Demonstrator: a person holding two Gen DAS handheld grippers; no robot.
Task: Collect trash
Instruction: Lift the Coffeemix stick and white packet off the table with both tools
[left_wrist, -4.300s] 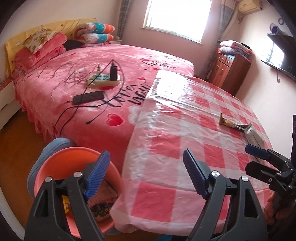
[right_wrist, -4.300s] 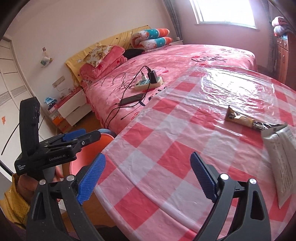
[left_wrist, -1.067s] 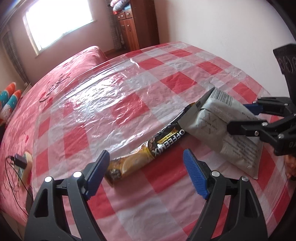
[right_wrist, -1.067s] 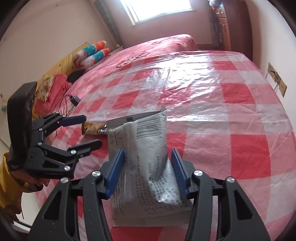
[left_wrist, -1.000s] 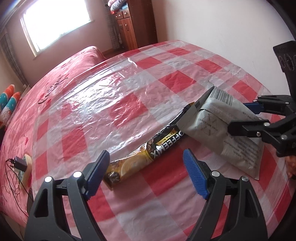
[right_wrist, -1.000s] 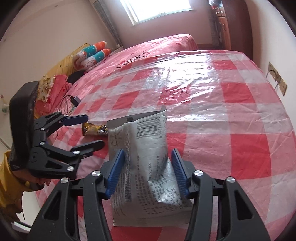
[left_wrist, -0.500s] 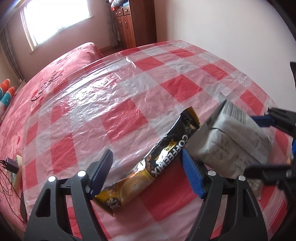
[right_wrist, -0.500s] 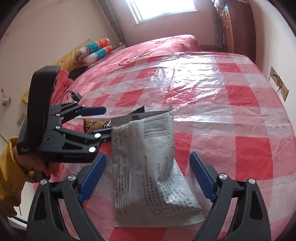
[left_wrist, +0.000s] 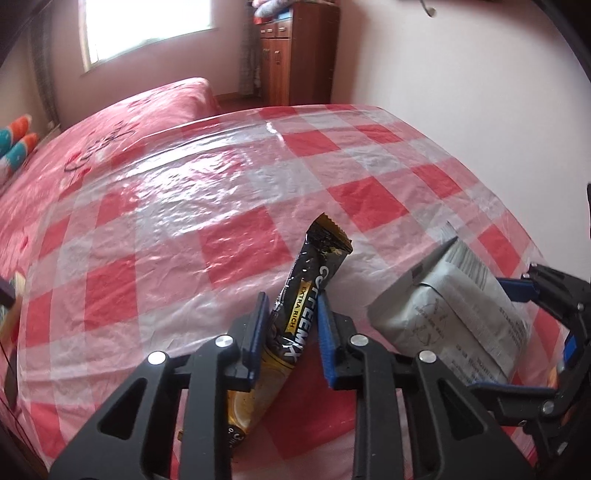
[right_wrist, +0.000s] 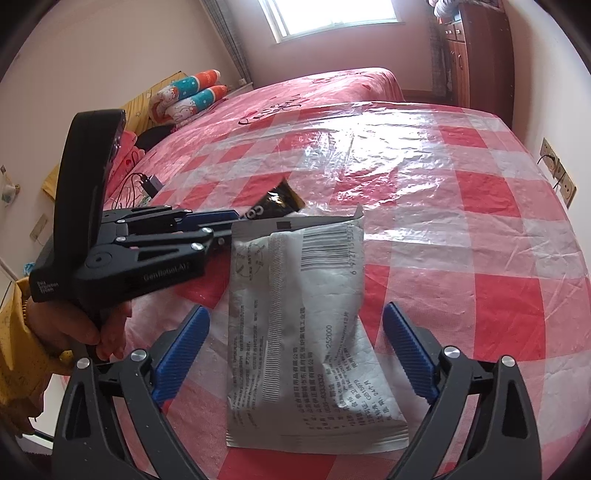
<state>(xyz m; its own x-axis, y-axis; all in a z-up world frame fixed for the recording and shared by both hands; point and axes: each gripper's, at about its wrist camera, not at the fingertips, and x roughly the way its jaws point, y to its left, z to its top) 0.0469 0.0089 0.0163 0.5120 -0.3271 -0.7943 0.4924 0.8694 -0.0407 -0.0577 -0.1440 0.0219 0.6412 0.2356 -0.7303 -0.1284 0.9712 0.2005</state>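
At lower centre, the left gripper (left_wrist: 290, 334) clamps a black-and-gold foil coffee sachet (left_wrist: 306, 306), tilted upward. The right gripper (right_wrist: 295, 354) reaches in low from the frame's bottom, jaws wide around a grey printed plastic pouch (right_wrist: 299, 321) on the red-checked tablecloth (right_wrist: 480, 206).

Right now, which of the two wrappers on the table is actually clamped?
The black-and-gold coffee mix sachet, pinched in the left gripper. The grey packet lies flat between the right gripper's open jaws, untouched.

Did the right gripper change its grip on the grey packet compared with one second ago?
Yes. The right gripper has opened: its fingers now stand apart from both sides of the grey packet, which lies on the checked tablecloth; before, they pinched it.
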